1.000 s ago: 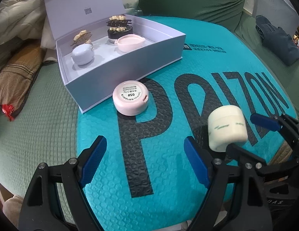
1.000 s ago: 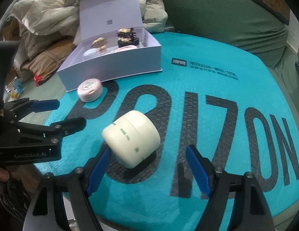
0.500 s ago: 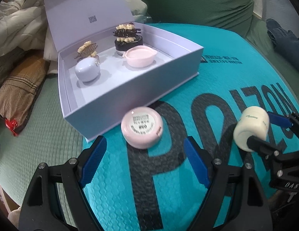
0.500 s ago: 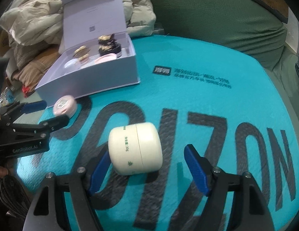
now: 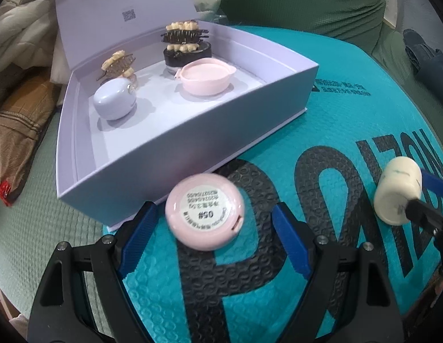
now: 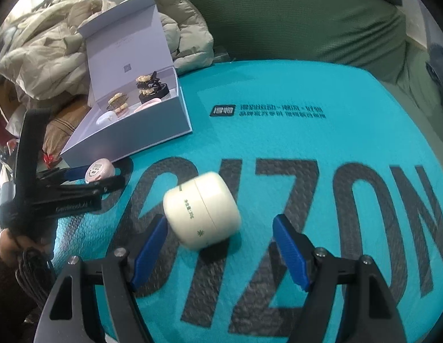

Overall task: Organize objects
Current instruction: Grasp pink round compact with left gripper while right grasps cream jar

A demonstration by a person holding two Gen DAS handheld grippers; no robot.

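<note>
Pink compact (image 5: pixel 204 211) between spread left gripper (image 5: pixel 212 235) fingers, box (image 5: pixel 192 131) beyond; right gripper (image 6: pixel 220 247) gapes around cream jar (image 6: pixel 202 210).

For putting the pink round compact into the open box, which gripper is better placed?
Left. The left gripper is open with the pink compact between its fingers, right beside the lavender box. The right gripper is open around the cream jar, farther away.

Soft things around the big blue mat

A teal bubble mat (image 6: pixel 321 91) lies on a green sofa (image 6: pixel 292 20). A puffy cream coat (image 6: pixel 44 57) sits behind, near a brown cushion (image 5: pixel 18 123).
</note>
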